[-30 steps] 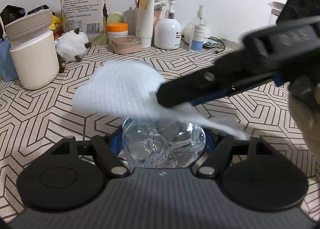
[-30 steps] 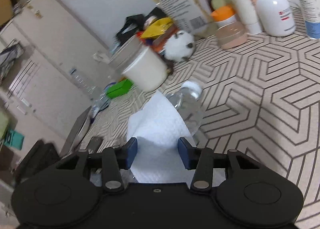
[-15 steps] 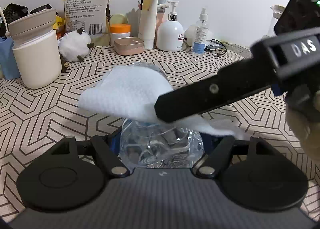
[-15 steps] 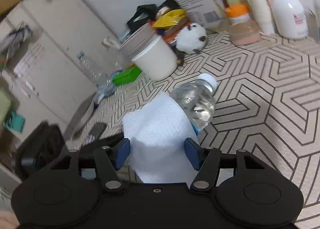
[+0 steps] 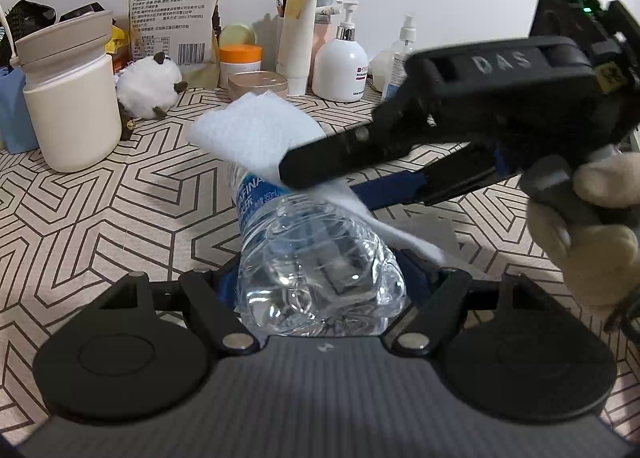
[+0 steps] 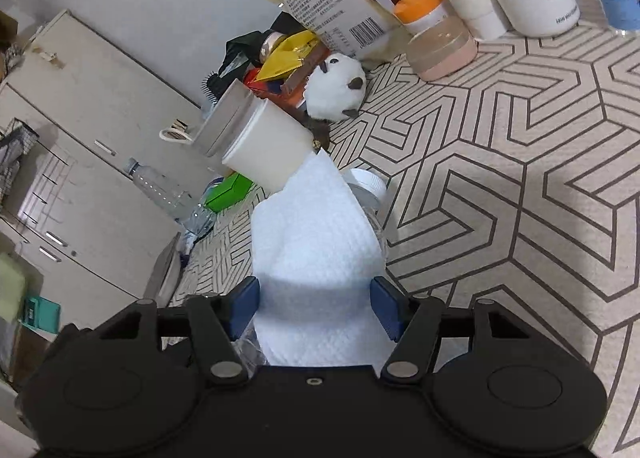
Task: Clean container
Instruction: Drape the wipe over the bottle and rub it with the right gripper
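Here, left gripper clamps bottle over patterned table; right gripper pinches tissue.

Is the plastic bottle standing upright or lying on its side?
On its side: the plastic bottle points base-first at the left gripper, which clamps it, with its white cap at the far end.

Matte black plastic forms both tongs. The left tongs show a ribbed grey housing flanked by two round black discs, angled black link arms fastened with silver rivets, and blue pads on the fingers. The right tongs share that build, with blue pads and a small central screw. Seen from the side, its body carries the pale letters "DAS", a yellow sticker and a green light. The right hand wears a cream glove.
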### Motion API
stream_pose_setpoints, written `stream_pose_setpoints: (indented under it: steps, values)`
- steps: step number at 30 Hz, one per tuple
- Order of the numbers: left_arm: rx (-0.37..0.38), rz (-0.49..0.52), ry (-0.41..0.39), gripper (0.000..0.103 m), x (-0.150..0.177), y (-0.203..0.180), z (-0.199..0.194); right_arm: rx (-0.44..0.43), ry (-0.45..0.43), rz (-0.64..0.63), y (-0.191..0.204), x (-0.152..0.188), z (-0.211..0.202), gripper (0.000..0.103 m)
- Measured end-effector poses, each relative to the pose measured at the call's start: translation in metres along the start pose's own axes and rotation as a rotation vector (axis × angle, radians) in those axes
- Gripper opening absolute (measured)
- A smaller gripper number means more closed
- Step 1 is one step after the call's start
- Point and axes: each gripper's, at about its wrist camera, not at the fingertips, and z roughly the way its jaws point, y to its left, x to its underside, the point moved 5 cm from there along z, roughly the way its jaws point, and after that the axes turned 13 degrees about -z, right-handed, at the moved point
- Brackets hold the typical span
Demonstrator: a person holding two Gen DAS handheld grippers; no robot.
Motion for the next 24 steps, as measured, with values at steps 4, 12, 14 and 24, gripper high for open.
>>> stream_pose_setpoints:
  steps: [4,12,14,24]
  values:
    - [0.008,-0.02,-0.005,0.074,-0.001,0.003,-0.001,0.029,-0.011,-0.113,0.021,0.007,-0.013,0.052]
    - [-0.005,-0.026,-0.011,0.07,-0.001,0.005,-0.001,-0.016,-0.015,-0.269,0.052,0.012,-0.028,0.021]
    - [-0.005,-0.025,-0.011,0.07,-0.001,0.005,-0.001,-0.055,-0.012,-0.269,0.054,0.012,-0.028,0.021]
    - [0.008,0.002,-0.01,0.07,0.0,0.001,-0.001,-0.11,0.015,-0.285,0.064,0.014,-0.014,0.002]
